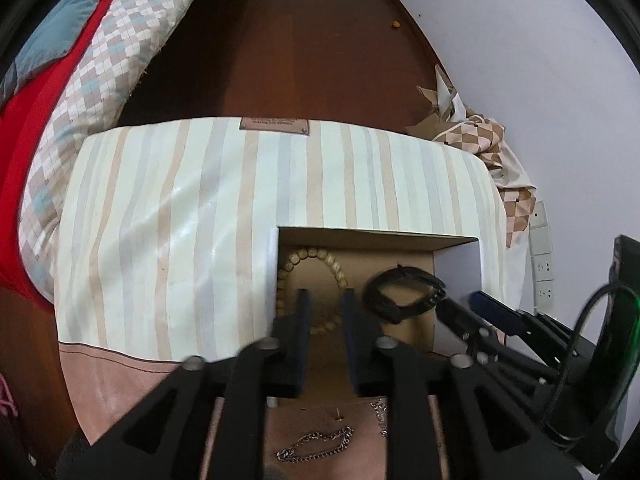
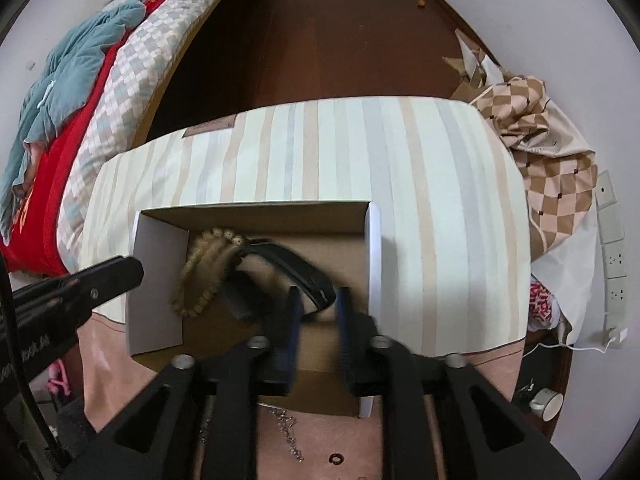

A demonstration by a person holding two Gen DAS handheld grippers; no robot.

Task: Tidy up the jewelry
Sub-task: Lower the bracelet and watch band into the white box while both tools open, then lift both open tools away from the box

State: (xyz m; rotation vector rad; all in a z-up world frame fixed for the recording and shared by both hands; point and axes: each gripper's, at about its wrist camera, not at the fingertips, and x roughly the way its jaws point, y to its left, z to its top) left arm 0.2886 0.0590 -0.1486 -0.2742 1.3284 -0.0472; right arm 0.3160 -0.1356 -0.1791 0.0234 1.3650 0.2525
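An open cardboard box point(image 1: 360, 236) point(image 2: 256, 210) sits on a striped table. Inside lie a beaded wooden bracelet point(image 1: 316, 258) point(image 2: 200, 272) and a black watch band point(image 1: 404, 292) point(image 2: 296, 266). My left gripper point(image 1: 325, 304) is open and empty over the box's near edge, by the beads. My right gripper point(image 2: 318, 300) is open, with the black band's near end just beyond its fingertips. A silver chain point(image 1: 316, 444) lies on the pink mat below my left gripper. A silver cross necklace point(image 2: 290, 432) lies below my right gripper. The right gripper shows in the left wrist view point(image 1: 464, 306).
The striped table top point(image 1: 180, 220) point(image 2: 440, 200) extends left and beyond the box. A bed with red and checked bedding point(image 1: 80, 100) stands at left. Checked cloth point(image 2: 552, 152) and wall sockets point(image 2: 612, 256) are at right. A small ring point(image 2: 335, 458) lies on the mat.
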